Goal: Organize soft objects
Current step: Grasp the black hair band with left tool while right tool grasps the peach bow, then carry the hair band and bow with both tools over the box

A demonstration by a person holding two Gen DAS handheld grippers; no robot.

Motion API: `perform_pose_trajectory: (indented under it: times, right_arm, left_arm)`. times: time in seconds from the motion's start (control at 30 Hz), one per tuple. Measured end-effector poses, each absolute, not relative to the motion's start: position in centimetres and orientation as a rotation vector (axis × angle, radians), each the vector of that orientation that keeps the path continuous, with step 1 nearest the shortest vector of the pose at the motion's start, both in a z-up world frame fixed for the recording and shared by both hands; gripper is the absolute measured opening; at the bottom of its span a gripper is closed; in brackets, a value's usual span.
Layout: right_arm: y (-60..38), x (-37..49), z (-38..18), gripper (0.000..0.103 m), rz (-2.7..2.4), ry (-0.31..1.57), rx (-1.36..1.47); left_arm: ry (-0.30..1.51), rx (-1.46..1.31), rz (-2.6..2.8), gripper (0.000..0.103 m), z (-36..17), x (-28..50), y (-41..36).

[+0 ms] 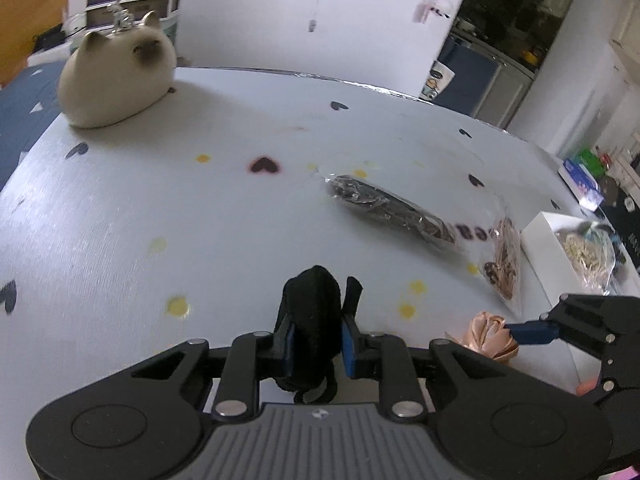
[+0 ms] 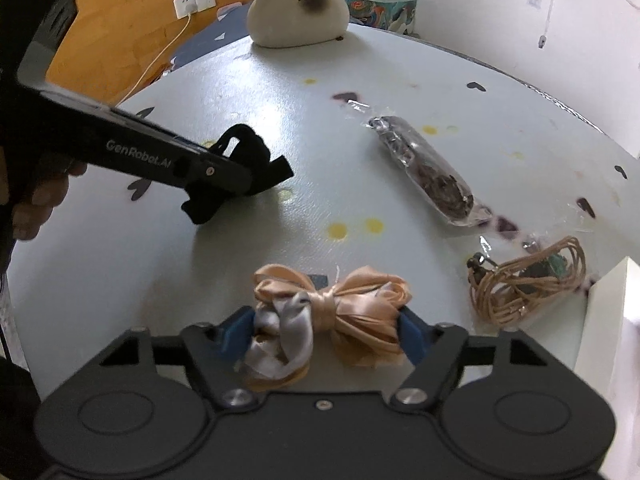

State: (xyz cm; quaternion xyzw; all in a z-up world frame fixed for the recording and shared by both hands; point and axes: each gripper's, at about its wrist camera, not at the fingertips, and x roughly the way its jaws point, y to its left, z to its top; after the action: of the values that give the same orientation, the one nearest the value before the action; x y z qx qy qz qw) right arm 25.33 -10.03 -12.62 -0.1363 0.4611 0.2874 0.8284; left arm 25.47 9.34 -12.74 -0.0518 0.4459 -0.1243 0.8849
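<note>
Left gripper [image 1: 316,344] closed on a black fabric piece [image 1: 310,320], jaws narrowed to the cloth's thickness, a loose black tail dangling below the pads. Right gripper [image 2: 326,330] closed about halfway around a peach satin bow [image 2: 332,308], blue pads pressing its two ends, grey-silver ribbon bunched against the left pad. Ahead of the right jaws and off to their right, a bagged coil of tan cord [image 2: 528,284] beside the edge of a white box [image 2: 608,304]; farther ahead, a clear packet of dark bits [image 2: 424,168]; far beyond both jaws, a cat plush [image 2: 298,10] on the heart-print tabletop [image 2: 240,92]. Probably mid-carry toward the box. Best done with steady, light squeeze, no extra crushing of the bow's loops; lift high enough for trailing ribbon and black tail to clear the bags; release only once fully over the box opening, one gripper at a time.
</note>
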Motion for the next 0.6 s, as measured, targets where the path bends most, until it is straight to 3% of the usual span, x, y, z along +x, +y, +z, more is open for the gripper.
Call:
perform_pose_trajectory:
  times: [0.2, 0.6]
  right_arm:
    - [-10.9, 24.8, -12.0, 0.058, 0.590, 0.973, -0.234]
    - [-14.4, 23.5, -6.2, 0.056, 0.508, 0.814, -0.076]
  left_arm:
    - [0.913, -0.154, -0.226, 0.024, -12.3, 24.5, 9.3]
    - [0.787, -0.235, -0.207, 0.024, -7.0, 22.7, 7.9]
